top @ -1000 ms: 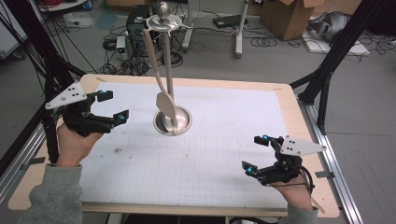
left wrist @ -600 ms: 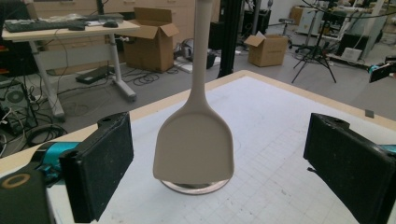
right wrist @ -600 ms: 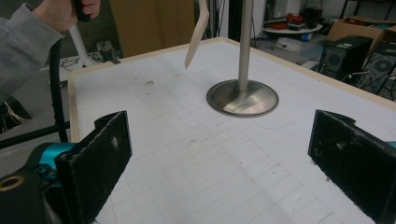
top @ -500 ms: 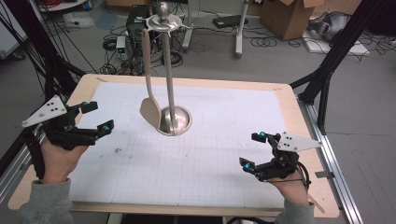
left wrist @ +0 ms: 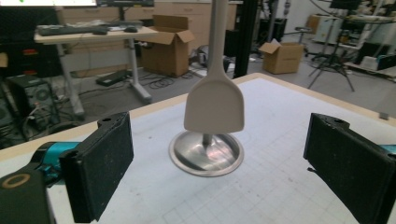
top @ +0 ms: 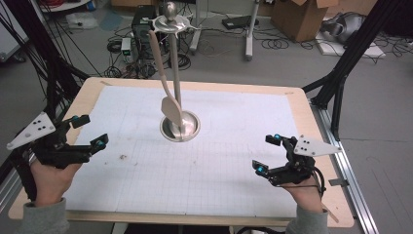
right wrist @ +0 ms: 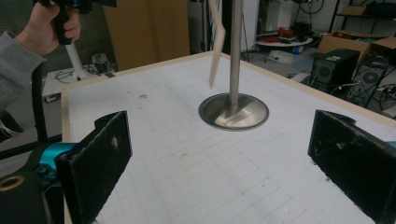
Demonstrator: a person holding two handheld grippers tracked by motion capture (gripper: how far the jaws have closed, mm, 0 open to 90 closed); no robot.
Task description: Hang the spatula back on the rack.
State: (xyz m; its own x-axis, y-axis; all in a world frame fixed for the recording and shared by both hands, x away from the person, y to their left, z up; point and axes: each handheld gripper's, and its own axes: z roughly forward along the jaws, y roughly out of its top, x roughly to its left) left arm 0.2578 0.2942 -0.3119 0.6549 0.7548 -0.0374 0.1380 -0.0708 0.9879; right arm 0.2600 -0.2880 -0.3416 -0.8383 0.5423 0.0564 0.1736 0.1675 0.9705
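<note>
Cardboard boxes (top: 299, 17), cables (top: 277, 44) and a desk (left wrist: 93, 35) surround the table.

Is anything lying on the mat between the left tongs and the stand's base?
Nothing solid: in the high view, bare gridded mat separates the left tongs from the stand base, apart from a small dark smudge.

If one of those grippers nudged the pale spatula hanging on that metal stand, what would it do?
The spatula hangs free from the stand's top, its blade clear of the base, so a nudge would probably set it swinging. It looks thin, likely light and stiff. The wide round base suggests the stand would not tip easily.
</note>
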